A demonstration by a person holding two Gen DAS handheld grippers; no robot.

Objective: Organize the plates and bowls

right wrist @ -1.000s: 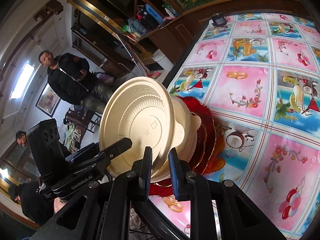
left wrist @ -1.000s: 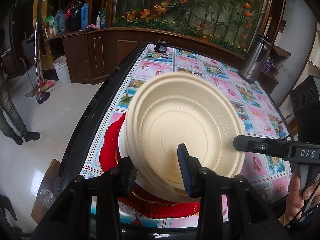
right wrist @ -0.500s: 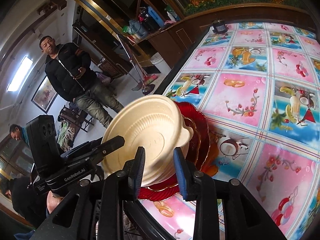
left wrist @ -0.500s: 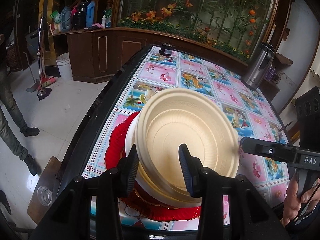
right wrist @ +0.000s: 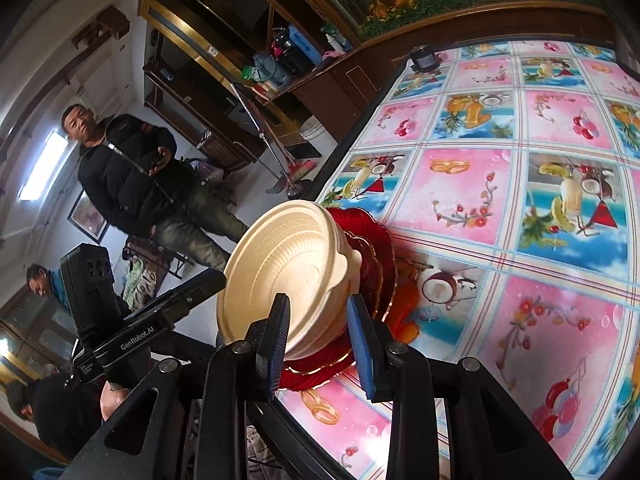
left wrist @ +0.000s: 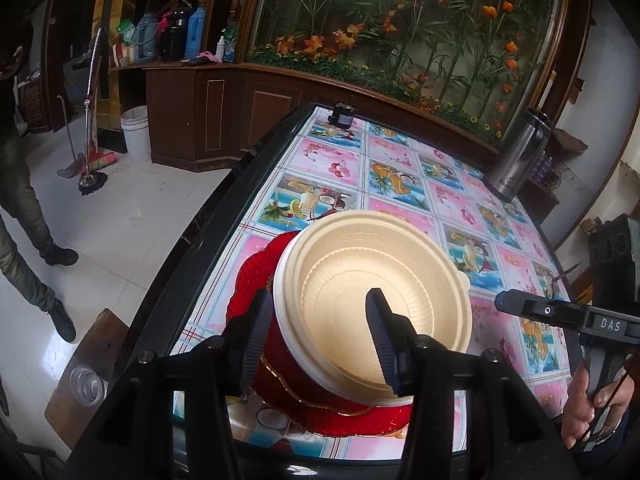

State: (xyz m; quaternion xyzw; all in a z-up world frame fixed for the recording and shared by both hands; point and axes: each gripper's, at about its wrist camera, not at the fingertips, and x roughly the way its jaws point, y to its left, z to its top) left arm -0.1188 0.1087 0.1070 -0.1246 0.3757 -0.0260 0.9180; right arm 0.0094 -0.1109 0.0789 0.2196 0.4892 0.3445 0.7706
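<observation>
Near table [left wrist: 224, 216] edge, bowl [left wrist: 380, 300] seen stacked on red plates [left wrist: 256, 276]. L gripper [left wrist: 316, 340] spread astride rim; R gripper [right wrist: 318, 334] likewise spread. Bystander [right wrist: 132, 176] shown in R view only; flask [left wrist: 516, 156] in L only.

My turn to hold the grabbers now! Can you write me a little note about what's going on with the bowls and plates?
Left tongs: open, straddling the near rim of the cream bowl, not clamped.
Right tongs: open, either side of the same bowl's rim.
Things: cream bowls sit nested on the stack of red plates, near the edge of the fruit-print table.
Done: bowls and plates appear gathered into one pile.
Left: probably draw both tongs away gently; check the pile sits level, since it is close to the table edge.
</observation>
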